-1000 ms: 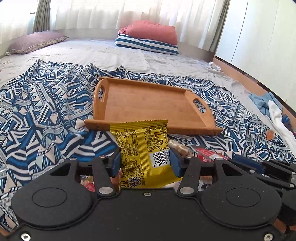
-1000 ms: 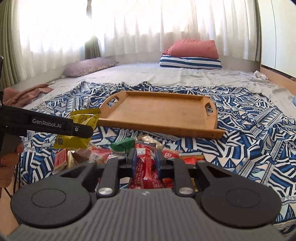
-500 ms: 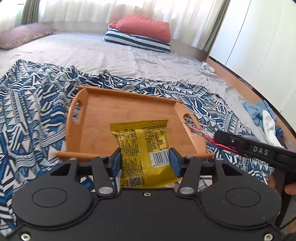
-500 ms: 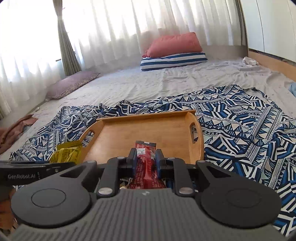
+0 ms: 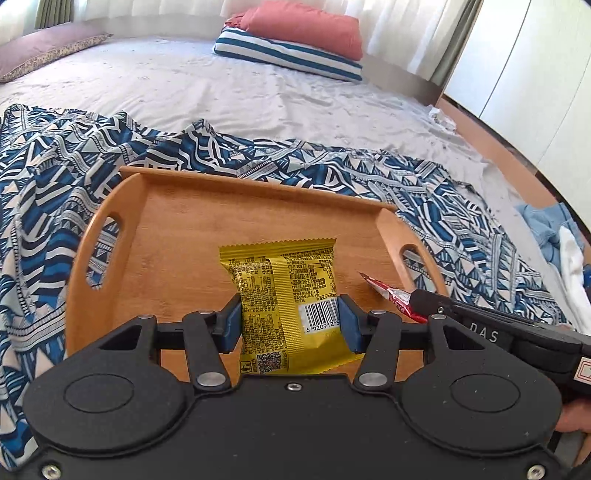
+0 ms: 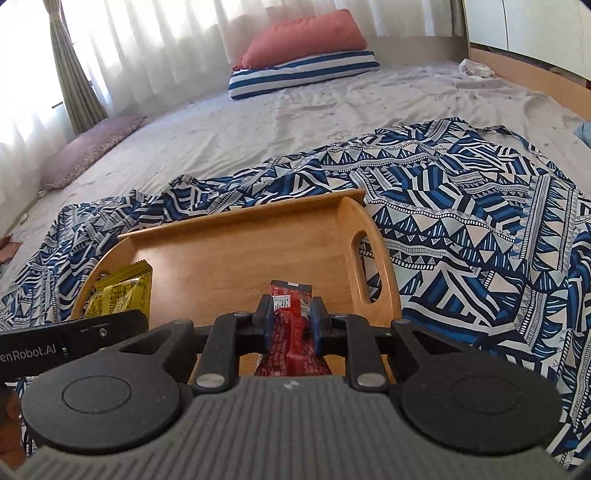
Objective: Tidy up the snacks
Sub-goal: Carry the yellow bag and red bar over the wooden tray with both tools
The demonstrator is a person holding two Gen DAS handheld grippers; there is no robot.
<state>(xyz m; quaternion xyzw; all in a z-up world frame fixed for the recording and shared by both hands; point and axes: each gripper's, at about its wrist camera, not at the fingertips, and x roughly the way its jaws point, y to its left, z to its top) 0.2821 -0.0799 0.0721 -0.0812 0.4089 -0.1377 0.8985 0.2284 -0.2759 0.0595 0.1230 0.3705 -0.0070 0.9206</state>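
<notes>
The left gripper (image 5: 288,317) is clamped on a yellow snack packet (image 5: 284,295), its two blue pads pressing the packet's sides just above the barcode, so the packet stands upright between the fingers with its crimped top edge pointing away from the camera. Straight ahead of and below this gripper lies a wooden tray (image 5: 177,218) with a cut-out handle at each end; the packet is held over the tray's near half, and whether its lower end touches the wood is hidden by the gripper body. To the right of the left gripper, the right gripper (image 5: 417,301) reaches in over the tray's right side, a red snack bar (image 5: 391,295) sticking out past its tips. In the right wrist view, the right gripper (image 6: 290,321) is closed narrowly on that red snack bar (image 6: 290,325), which stands upright between the pads with its top end forward, over the right part of the tray (image 6: 229,229) near the right-hand handle. To its left the left gripper's black finger crosses in front of the yellow packet (image 6: 122,295) at the tray's left end. The tray rests on a blue and white patterned cloth (image 6: 461,221) spread over a pale bed sheet (image 5: 229,92). Far ahead lie a striped pillow (image 5: 288,55) with a red pillow (image 5: 306,26) on top.
</notes>
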